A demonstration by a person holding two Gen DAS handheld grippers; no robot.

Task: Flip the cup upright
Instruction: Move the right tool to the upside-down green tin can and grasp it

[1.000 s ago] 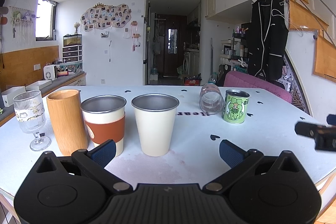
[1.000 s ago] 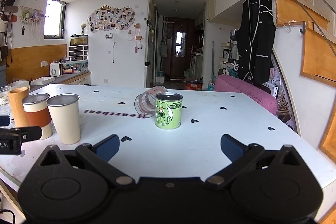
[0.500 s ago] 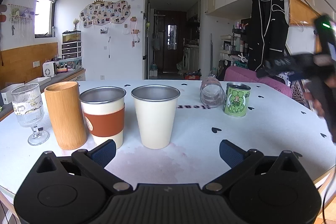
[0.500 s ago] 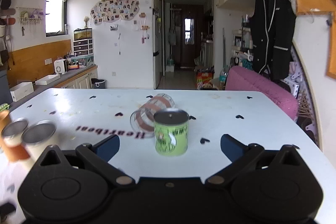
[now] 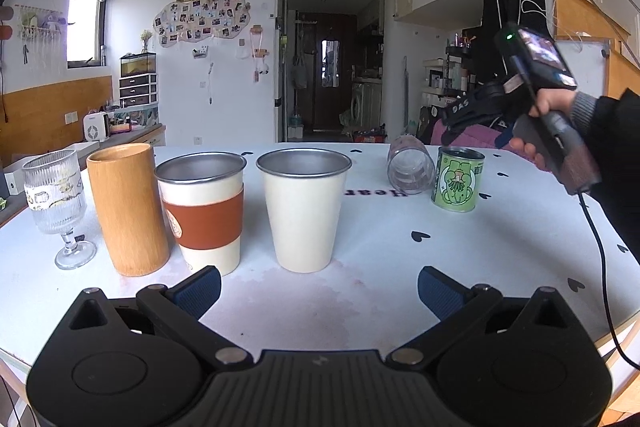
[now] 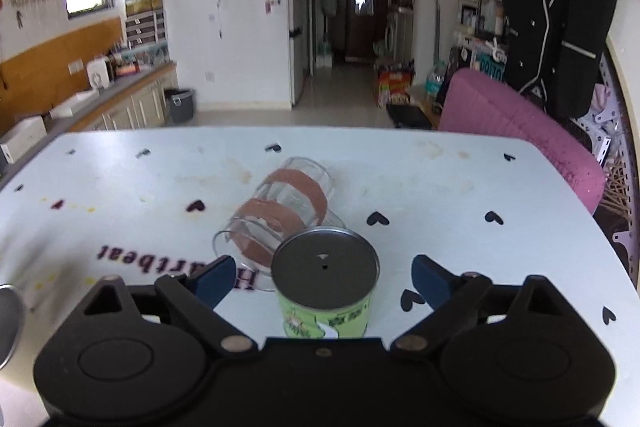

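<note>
A clear glass cup with brown bands point(image 6: 280, 211) lies on its side on the white table, mouth toward me; it also shows in the left wrist view point(image 5: 410, 167). A green tin can point(image 6: 326, 287) stands upright just in front of it, also in the left wrist view point(image 5: 458, 179). My right gripper point(image 6: 322, 277) is open and empty, raised above the can, with the can between its fingers in view. The left wrist view shows it in the air over the can point(image 5: 472, 129). My left gripper point(image 5: 318, 293) is open and empty, low over the table's near edge.
In the left wrist view stand a cream metal cup point(image 5: 304, 211), a cup with a brown sleeve point(image 5: 204, 215), a bamboo cup point(image 5: 128, 207) and a stemmed glass point(image 5: 60, 207). A pink chair point(image 6: 520, 131) stands beyond the table's far right edge point(image 6: 580, 211).
My right gripper has risen and moved forward over the green can, now looking down on it and the lying glass. My left gripper has barely moved.
</note>
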